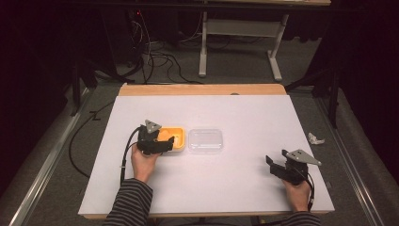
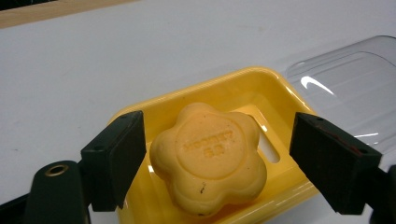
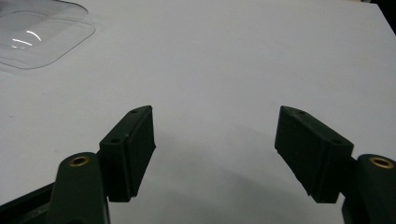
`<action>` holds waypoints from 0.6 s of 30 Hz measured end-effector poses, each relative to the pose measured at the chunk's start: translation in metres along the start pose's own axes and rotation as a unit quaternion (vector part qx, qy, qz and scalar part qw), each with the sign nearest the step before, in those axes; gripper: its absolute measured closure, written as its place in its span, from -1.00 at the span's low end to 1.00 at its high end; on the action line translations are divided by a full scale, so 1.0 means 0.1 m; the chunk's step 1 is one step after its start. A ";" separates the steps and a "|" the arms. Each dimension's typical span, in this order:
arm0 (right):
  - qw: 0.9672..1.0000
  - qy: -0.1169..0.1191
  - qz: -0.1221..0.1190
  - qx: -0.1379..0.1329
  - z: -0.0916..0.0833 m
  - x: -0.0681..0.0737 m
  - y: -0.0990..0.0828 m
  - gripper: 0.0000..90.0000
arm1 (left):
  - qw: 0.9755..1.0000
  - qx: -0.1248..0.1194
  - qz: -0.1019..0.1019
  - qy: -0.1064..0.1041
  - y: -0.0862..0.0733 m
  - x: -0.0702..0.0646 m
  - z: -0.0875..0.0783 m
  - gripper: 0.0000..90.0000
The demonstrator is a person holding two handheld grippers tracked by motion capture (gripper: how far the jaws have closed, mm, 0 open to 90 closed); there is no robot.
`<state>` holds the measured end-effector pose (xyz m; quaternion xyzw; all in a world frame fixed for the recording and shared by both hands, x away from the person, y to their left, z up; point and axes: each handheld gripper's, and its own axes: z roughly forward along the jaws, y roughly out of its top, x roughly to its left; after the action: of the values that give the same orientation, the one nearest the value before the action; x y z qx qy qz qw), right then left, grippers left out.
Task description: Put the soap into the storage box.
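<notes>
Clear lid (image 2: 345, 88) cut off by right edge; soap's (image 2: 210, 156) embossed lettering unreadable

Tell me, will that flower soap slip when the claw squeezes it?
Maybe a little. The soap looks smooth, with rounded lobes, so the open left claw could slide off a bulge. It appears solid, so it probably won't bend. It lies flat in the yellow dish, so it's unlikely to roll.

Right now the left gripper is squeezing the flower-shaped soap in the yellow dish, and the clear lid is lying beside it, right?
Not quite. The left gripper isn't squeezing: in the left gripper view its jaws stand open on either side of the flower-shaped soap, with a gap at each side. The rest holds: the soap sits in the yellow dish, and the clear lid lies beside it.
</notes>
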<state>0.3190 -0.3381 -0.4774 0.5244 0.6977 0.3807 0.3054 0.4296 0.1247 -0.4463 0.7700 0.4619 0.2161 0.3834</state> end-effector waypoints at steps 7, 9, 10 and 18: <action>1.000 0.001 0.000 0.000 0.00 0.00 0.00 -0.36 | 1.000 -0.002 0.002 -0.009 0.00 -0.02 -0.07 -0.58; 1.000 0.001 -0.002 0.000 0.00 0.00 0.00 -0.36 | 1.000 -0.002 0.004 -0.012 0.00 -0.03 -0.08 -0.57; 1.000 0.001 -0.001 0.000 0.00 0.00 0.00 -0.36 | 1.000 0.000 0.005 -0.014 0.00 -0.04 -0.10 -0.57; 1.000 0.000 -0.002 0.000 0.00 0.00 0.00 -0.36 | 1.000 -0.010 0.011 -0.016 0.00 -0.06 -0.19 -0.55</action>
<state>0.3188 -0.3381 -0.4774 0.5231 0.6987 0.3802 0.3060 0.4135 0.1276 -0.4345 0.7749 0.4447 0.2124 0.3959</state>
